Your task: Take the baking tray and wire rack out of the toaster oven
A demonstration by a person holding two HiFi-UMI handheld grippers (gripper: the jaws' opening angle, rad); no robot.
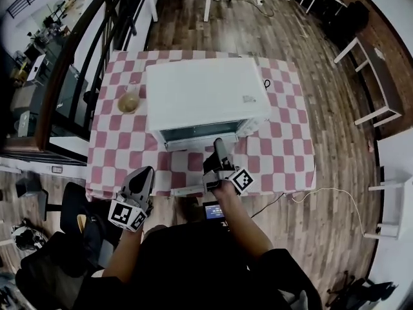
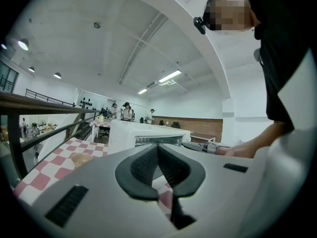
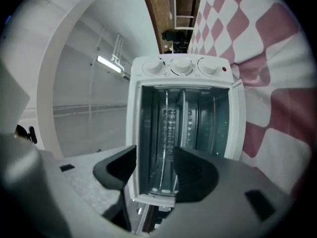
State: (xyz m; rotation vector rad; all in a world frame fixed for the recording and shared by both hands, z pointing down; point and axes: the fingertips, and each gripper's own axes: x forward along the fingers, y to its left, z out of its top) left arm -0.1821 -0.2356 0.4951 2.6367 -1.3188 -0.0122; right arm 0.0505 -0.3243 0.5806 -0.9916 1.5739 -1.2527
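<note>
At a table (image 1: 284, 154) covered in pink-and-white checks, we stood on the near side with a gripper in each hand, facing the white toaster oven (image 1: 206, 92) at its middle. The right gripper (image 1: 219, 146) was held just in front of the oven's near face. Its jaws were well apart and gripped nothing, and the oven's cavity showed in the gap between them. Inside, two thin shelves (image 3: 166, 143) appeared edge-on, and we could not tell which was the tray and which the rack. The left gripper (image 1: 141, 174) hung to the near left, off the table's near edge, its jaws closed together and empty. A tan round object (image 1: 128, 101) lay on the table left of the oven.
</note>
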